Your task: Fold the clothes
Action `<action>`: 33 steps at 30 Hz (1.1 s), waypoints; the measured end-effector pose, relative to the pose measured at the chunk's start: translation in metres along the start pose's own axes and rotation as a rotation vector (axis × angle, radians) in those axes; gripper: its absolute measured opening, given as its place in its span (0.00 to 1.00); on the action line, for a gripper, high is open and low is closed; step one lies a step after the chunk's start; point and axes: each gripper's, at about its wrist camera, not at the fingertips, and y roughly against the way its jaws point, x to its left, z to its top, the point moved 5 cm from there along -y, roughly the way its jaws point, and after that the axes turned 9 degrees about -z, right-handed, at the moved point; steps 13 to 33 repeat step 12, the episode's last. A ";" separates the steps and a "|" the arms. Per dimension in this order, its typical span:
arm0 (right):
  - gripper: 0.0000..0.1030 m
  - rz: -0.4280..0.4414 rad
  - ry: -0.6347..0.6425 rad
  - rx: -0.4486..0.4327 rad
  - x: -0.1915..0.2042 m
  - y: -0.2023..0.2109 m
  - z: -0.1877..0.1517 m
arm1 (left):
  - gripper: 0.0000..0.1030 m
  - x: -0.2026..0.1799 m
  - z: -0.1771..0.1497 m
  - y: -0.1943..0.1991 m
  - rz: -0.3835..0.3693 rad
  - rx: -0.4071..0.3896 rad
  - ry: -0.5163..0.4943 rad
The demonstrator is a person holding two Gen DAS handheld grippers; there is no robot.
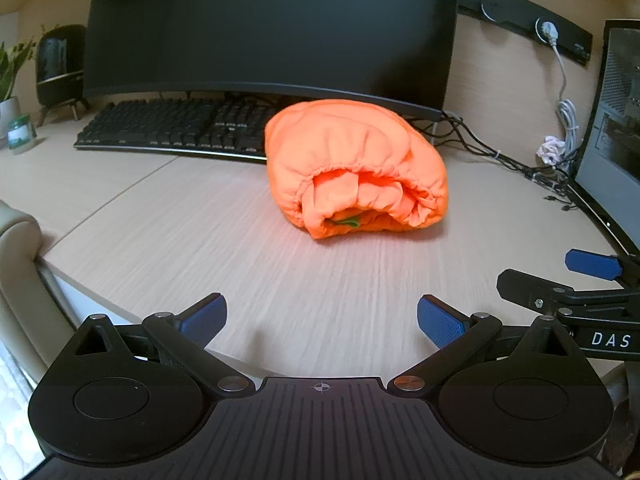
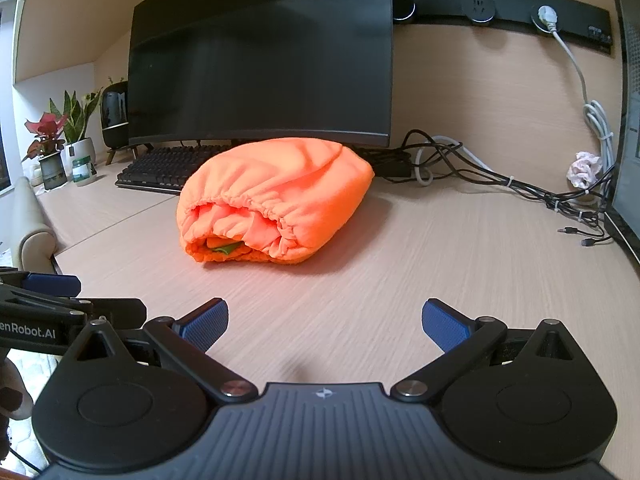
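Observation:
An orange garment (image 1: pixel 352 164) lies rolled into a bundle on the light wood desk (image 1: pixel 200 232), its elastic hem facing me, with a bit of green showing inside. It also shows in the right wrist view (image 2: pixel 276 204). My left gripper (image 1: pixel 322 320) is open and empty, back from the bundle near the desk's front. My right gripper (image 2: pixel 325 322) is open and empty, also short of the bundle. The right gripper appears at the right edge of the left wrist view (image 1: pixel 592 280), and the left gripper at the left edge of the right wrist view (image 2: pixel 52 292).
A dark monitor (image 1: pixel 272 28) and black keyboard (image 1: pixel 172 128) stand behind the bundle. Cables (image 2: pixel 520 188) and crumpled paper (image 2: pixel 586 168) lie at the back right beside a computer case (image 1: pixel 616 112). Potted plants (image 2: pixel 60 136), a jar (image 1: pixel 20 132) and a black device (image 1: pixel 60 68) stand at the far left.

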 end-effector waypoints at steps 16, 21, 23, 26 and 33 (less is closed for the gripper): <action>1.00 0.051 -0.046 0.034 -0.006 -0.005 0.001 | 1.00 0.002 0.003 -0.009 -0.011 0.011 -0.002; 1.00 0.051 -0.046 0.034 -0.006 -0.005 0.001 | 1.00 0.002 0.003 -0.009 -0.011 0.011 -0.002; 1.00 0.051 -0.046 0.034 -0.006 -0.005 0.001 | 1.00 0.002 0.003 -0.009 -0.011 0.011 -0.002; 1.00 0.051 -0.046 0.034 -0.006 -0.005 0.001 | 1.00 0.002 0.003 -0.009 -0.011 0.011 -0.002; 1.00 0.051 -0.046 0.034 -0.006 -0.005 0.001 | 1.00 0.002 0.003 -0.009 -0.011 0.011 -0.002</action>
